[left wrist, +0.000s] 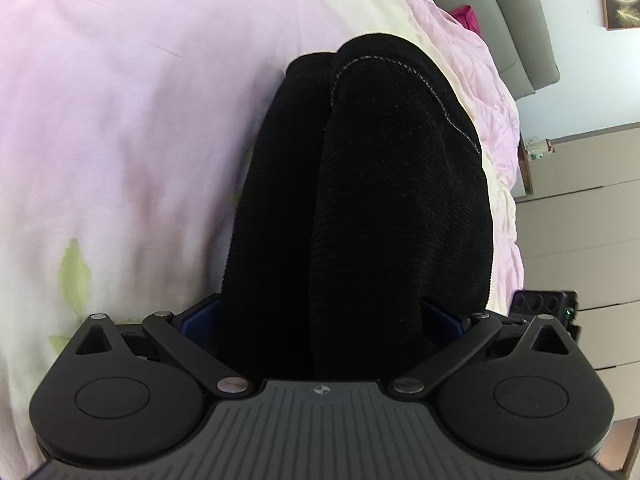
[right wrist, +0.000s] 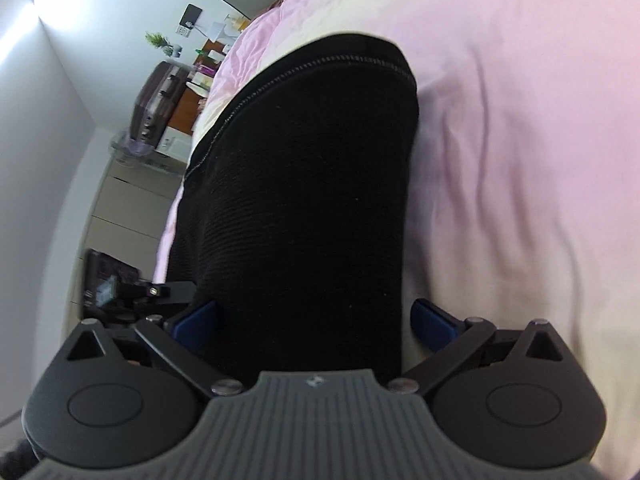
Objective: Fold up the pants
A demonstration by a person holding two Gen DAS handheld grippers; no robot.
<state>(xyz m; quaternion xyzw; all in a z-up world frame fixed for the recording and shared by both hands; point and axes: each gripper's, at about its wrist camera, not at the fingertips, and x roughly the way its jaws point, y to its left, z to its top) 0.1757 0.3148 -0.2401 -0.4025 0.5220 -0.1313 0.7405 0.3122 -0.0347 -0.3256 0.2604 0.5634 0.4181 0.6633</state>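
- Left wrist view: left gripper (left wrist: 320,320) is gripping the pants (left wrist: 360,200), which are hanging ahead over the bed (left wrist: 120,120).
- Right gripper (right wrist: 316,320) is also clamping the pants (right wrist: 304,200).
- Judged step: carrying the fold over; next, lowering and aligning edges.

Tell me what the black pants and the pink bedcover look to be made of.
Black pants: seemingly a matte ribbed knit, judging by fine horizontal ridges across the fabric; pale stitching lines the hem. The exact fibre cannot be told. Pink bedcover: apparently a thin woven cloth, perhaps cotton, with a soft low sheen; it lies in fine creases and bears a faded green leaf print, seen in the left wrist view.
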